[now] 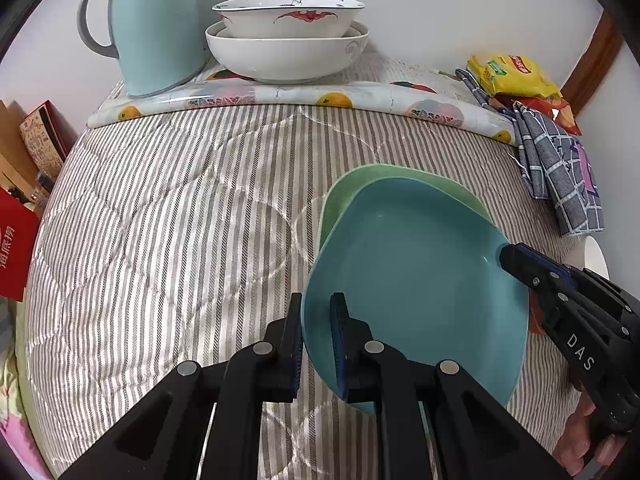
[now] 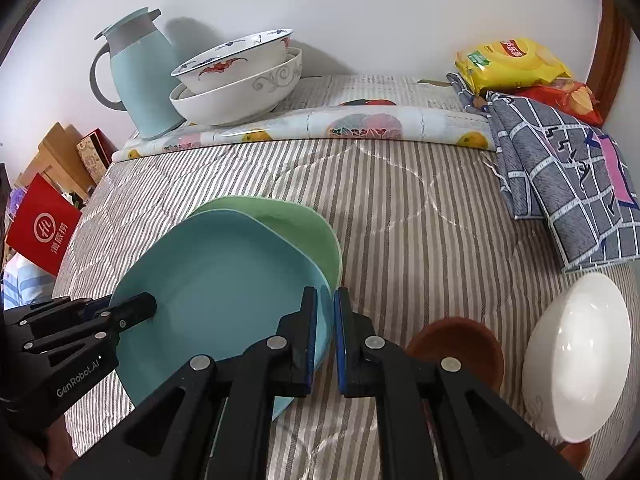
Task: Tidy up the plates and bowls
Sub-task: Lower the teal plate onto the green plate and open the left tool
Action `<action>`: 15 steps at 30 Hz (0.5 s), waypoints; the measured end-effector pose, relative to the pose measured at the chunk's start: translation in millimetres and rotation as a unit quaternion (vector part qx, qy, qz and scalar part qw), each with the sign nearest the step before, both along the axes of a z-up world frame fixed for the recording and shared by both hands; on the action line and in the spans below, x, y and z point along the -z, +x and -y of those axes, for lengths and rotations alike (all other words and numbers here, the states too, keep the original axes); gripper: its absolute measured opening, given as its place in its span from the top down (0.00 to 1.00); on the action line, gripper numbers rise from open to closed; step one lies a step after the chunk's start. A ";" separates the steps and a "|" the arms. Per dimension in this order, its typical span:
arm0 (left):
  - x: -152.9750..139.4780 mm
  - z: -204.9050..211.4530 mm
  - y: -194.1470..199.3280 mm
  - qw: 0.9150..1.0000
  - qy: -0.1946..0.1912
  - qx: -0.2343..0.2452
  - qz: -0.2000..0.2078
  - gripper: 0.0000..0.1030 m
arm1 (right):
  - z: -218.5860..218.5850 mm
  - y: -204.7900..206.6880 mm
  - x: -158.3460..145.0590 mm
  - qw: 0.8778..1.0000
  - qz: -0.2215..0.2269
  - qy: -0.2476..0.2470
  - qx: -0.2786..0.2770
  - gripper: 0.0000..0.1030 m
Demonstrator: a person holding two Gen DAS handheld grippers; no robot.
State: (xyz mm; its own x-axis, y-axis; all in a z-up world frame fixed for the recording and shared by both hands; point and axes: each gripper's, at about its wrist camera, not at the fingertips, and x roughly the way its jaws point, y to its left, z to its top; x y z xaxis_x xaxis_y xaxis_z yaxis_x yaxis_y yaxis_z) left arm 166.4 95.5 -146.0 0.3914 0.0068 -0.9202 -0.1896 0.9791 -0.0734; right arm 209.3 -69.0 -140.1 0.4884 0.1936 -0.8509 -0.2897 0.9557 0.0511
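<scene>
A teal plate (image 1: pixel 416 276) lies over a green plate (image 1: pixel 360 188) on the striped cloth. My left gripper (image 1: pixel 318 344) is shut on the teal plate's left rim. My right gripper (image 2: pixel 326 340) is shut on its right rim (image 2: pixel 324 312); it also shows in the left wrist view (image 1: pixel 516 256). The teal plate (image 2: pixel 224 288) and green plate (image 2: pixel 296 224) show in the right wrist view, with the left gripper (image 2: pixel 140 308) at the left. A painted bowl (image 1: pixel 288 16) sits inside a white bowl (image 1: pixel 286 54) at the back. A white bowl (image 2: pixel 576 352) and a brown bowl (image 2: pixel 460 340) lie at the right.
A pale blue jug (image 1: pixel 154 24) stands left of the stacked bowls on a fruit-print mat (image 1: pixel 360 98). A checked grey cloth (image 2: pixel 568 184) and snack packets (image 2: pixel 512 64) lie at the back right. Red boxes (image 2: pixel 40 232) stand past the left edge.
</scene>
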 end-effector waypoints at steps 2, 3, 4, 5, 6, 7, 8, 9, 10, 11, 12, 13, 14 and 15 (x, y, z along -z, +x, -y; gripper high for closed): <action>2.1 1.8 3.5 1.000 0.007 0.001 -0.001 0.87 | -2.8 4.9 1.8 1.000 0.001 -0.005 -0.003 0.92; 3.1 2.9 5.1 1.000 0.010 0.003 -0.001 0.87 | -4.4 8.2 3.1 1.000 0.004 -0.010 -0.002 0.92; 3.3 3.0 6.1 1.000 0.011 0.004 -0.001 0.87 | -5.0 10.0 4.1 1.000 0.005 -0.013 -0.002 0.92; 3.2 2.5 6.8 1.000 0.013 0.003 0.002 0.87 | -5.2 12.1 5.0 1.000 0.005 -0.013 -0.002 0.92; 3.3 2.2 7.5 1.000 0.011 0.003 0.004 0.87 | -5.3 13.5 5.2 1.000 0.005 -0.012 -0.002 0.92; 4.0 1.7 8.1 1.000 0.009 0.002 0.005 0.87 | -5.2 15.6 5.5 1.000 0.006 -0.011 -0.003 0.92; 4.7 1.4 8.7 1.000 0.008 0.002 0.005 0.87 | -4.9 17.7 5.8 1.000 0.006 -0.009 -0.003 0.92; 5.0 1.7 9.1 1.000 0.008 0.002 0.006 0.87 | -4.9 19.2 6.0 1.000 0.006 -0.008 -0.003 0.92; 5.3 2.3 9.5 1.000 0.008 0.003 0.007 0.87 | -5.4 21.4 5.8 1.000 0.009 -0.009 -0.004 0.92; 5.6 3.4 10.0 1.000 0.010 0.005 0.008 0.87 | -6.3 22.3 5.7 1.000 0.011 -0.011 -0.005 0.92; 6.0 3.8 10.5 1.000 0.010 0.007 0.008 0.87 | -7.4 24.5 6.0 1.000 0.015 -0.015 -0.007 0.92; 6.5 4.2 10.7 1.000 0.011 0.009 0.008 0.87 | -8.2 26.2 6.5 1.000 0.016 -0.017 -0.008 0.92; 6.7 4.4 10.4 1.000 0.011 0.010 0.008 0.86 | -8.7 28.1 7.1 1.000 0.017 -0.018 -0.009 0.92; 6.9 4.7 10.1 1.000 0.011 0.013 0.009 0.86 | -8.9 29.9 7.6 1.000 0.017 -0.018 -0.010 0.92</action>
State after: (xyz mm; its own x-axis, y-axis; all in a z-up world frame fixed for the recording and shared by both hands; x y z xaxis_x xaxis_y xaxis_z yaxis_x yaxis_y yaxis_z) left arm 176.5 90.8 -152.9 0.4079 0.0157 -0.9129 -0.1628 0.9851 -0.0557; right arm 239.1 -60.2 -147.7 0.5129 0.1742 -0.8406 -0.3107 0.9505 0.0074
